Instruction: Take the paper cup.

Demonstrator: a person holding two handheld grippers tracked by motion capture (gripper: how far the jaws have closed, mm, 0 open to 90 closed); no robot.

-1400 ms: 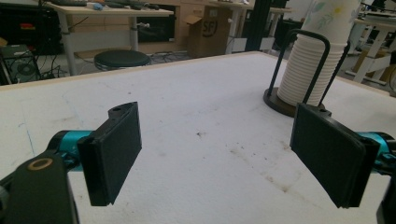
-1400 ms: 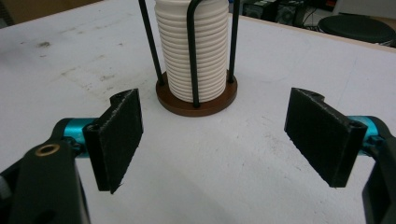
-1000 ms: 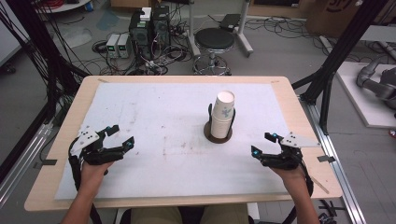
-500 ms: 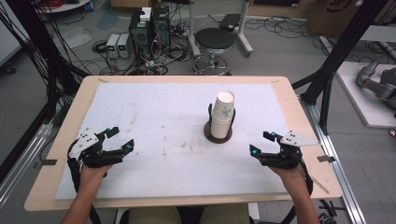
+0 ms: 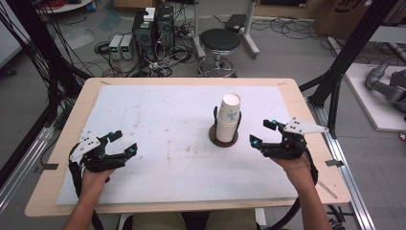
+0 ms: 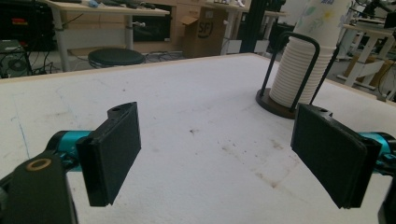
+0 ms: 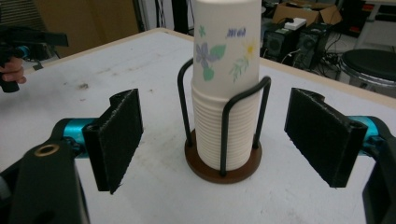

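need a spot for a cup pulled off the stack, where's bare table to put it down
The white mat is bare from the left gripper across to the cup holder, and along the far edge behind the stack of paper cups. It is tight only between the holder and the right gripper, whose open jaws face the stack.

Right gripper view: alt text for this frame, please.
A stack of paper cups, the top one printed with flowers, stands in a black wire holder on a white mat. The right gripper faces it, jaws open on either side, nothing held.
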